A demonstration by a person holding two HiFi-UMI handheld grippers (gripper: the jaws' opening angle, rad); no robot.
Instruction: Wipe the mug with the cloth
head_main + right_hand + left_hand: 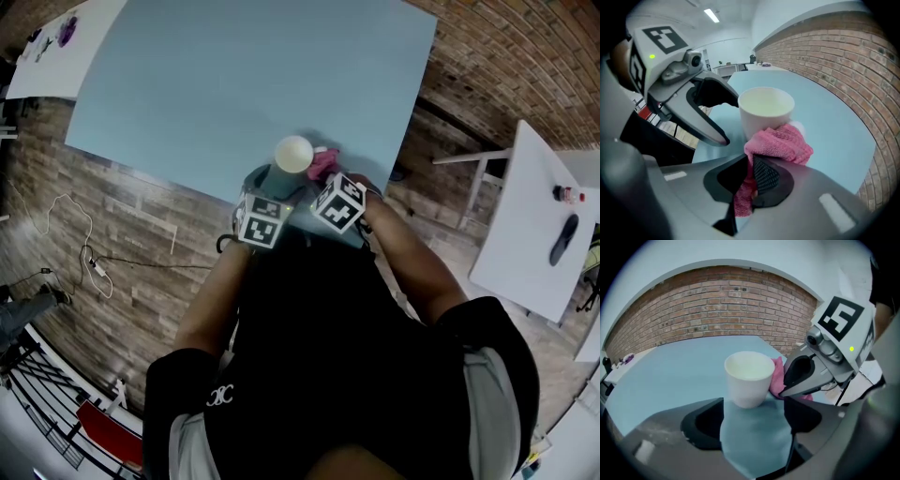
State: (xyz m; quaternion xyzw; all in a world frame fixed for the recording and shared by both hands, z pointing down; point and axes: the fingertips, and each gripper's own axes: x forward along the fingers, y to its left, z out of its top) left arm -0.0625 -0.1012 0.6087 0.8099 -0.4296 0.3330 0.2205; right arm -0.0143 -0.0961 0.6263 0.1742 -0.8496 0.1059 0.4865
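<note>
A white mug [293, 153] stands upright near the front edge of the light blue table [234, 84]. In the left gripper view the mug [749, 378] stands just beyond my left gripper [753, 414], whose jaws are wide open and clear of it. My right gripper [751, 171] is shut on a pink cloth [780, 143], which is bunched against the mug [766, 110] on its near side. From the head view the cloth [323, 163] lies to the right of the mug, with the left gripper [267, 186] and right gripper [317, 187] close together below it.
The table's near edge [187, 183] runs just below the mug. A white side table [525, 234] at the right holds a small bottle [567, 194] and a dark object [563, 239]. A cable [84, 253] lies on the brick-pattern floor at the left.
</note>
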